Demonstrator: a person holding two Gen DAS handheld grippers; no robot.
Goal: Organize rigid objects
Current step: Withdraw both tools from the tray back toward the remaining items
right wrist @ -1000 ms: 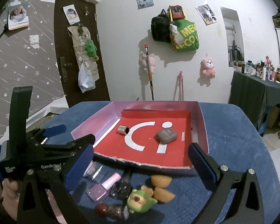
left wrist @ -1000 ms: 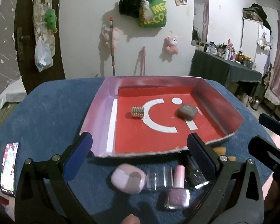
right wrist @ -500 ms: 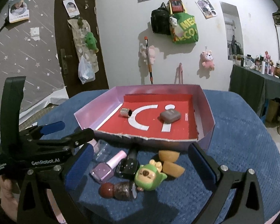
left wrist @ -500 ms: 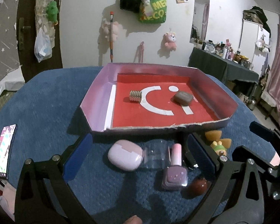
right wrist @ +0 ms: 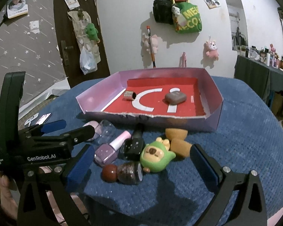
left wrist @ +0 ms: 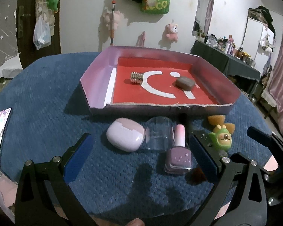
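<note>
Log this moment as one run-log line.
left gripper: open, empty | right gripper: open, empty | tray: magnets, brown case | polish, toy: outside tray

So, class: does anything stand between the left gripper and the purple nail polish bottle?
Nothing visible does. The left gripper is open, and the purple nail polish bottle lies between its fingers, close to the right one. The clear cup lies touching the bottle's left side.
</note>
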